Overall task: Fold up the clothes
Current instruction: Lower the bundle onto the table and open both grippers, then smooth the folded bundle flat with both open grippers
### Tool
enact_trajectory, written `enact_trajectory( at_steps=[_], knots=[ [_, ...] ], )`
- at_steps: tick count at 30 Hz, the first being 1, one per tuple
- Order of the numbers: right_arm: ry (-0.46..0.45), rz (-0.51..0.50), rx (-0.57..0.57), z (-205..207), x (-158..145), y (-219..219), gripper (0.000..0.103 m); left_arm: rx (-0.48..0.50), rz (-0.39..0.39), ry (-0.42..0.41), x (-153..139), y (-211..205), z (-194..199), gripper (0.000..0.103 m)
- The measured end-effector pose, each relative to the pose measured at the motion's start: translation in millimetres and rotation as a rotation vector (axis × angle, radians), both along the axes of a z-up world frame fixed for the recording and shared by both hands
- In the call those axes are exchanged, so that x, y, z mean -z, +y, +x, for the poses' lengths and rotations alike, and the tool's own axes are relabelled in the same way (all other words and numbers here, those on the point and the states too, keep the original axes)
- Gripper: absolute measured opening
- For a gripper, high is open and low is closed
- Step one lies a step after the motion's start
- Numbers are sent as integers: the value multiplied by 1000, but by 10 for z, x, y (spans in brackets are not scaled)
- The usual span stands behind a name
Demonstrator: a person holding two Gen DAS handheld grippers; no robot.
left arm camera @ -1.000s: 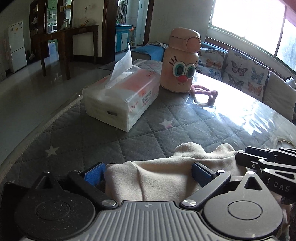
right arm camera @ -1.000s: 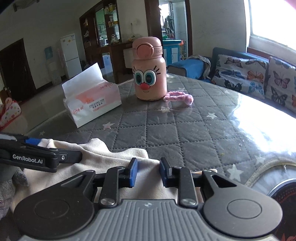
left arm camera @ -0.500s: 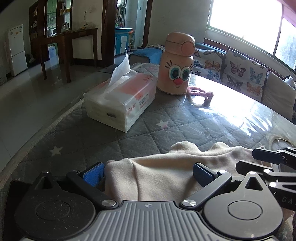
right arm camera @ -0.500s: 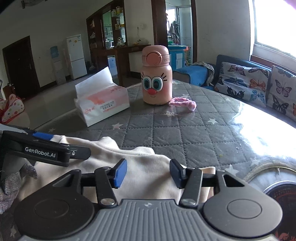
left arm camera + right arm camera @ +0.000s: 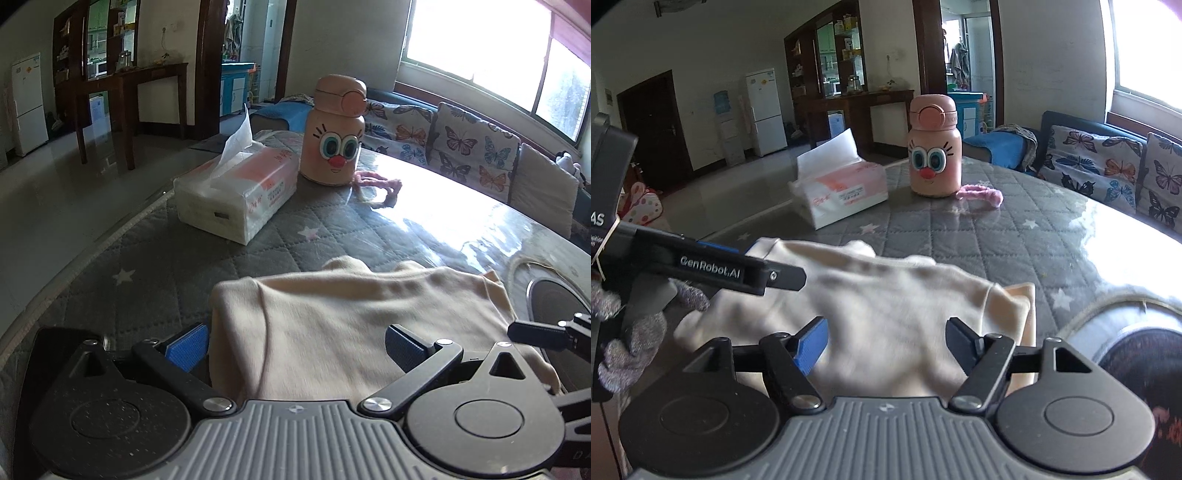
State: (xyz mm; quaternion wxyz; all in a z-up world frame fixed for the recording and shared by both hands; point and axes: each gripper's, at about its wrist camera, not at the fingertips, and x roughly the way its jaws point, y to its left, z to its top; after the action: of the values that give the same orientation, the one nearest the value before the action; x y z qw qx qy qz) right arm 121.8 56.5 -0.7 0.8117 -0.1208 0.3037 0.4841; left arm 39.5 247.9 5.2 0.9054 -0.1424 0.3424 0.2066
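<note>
The quilted table cover point(image 5: 155, 280) lies bare between the folded cream garment point(image 5: 343, 328) and the tissue pack point(image 5: 236, 195), giving open passage across the near-left surface. Beyond it, the tissue pack and the pink cartoon bottle point(image 5: 338, 129) stand just beside each other (no usable gap between them). A pink band point(image 5: 982, 194) lies touching the bottle's right side. To the right of these, the glossy table surface point(image 5: 1071, 236) is unobstructed. A dark round inset point(image 5: 557, 306) occupies the near-right corner.
</note>
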Motion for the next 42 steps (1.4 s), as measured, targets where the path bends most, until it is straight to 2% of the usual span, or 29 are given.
enact_trajectory(
  at_steps=[8, 13, 17, 21, 26, 32, 35, 42],
  knots=[
    [-6, 1, 3, -230, 30, -280, 74, 12, -31, -42, 11, -104, -250, 103],
    [10, 4, 5, -289, 53, -400, 76, 10, -38, -30, 44, -136, -372, 103],
    [17, -37, -2, -313, 138, -438, 77, 1, -38, -27, 60, -146, -468, 103],
    [1, -5, -4, -330, 65, -476, 77, -3, -41, -25, 80, -150, -540, 103],
    [-23, 27, -4, -246, -13, -374, 81, 5, -29, -14, 96, -179, -558, 103],
    [2, 5, 11, -84, 136, -294, 82, 16, -10, -9, 98, -186, -566, 103],
    [-21, 5, -8, -124, 146, -316, 83, 13, -8, 2, 108, -189, -564, 103],
    [-13, 24, -32, -261, 70, -369, 87, 11, -7, 14, 132, -240, -632, 103]
  ],
)
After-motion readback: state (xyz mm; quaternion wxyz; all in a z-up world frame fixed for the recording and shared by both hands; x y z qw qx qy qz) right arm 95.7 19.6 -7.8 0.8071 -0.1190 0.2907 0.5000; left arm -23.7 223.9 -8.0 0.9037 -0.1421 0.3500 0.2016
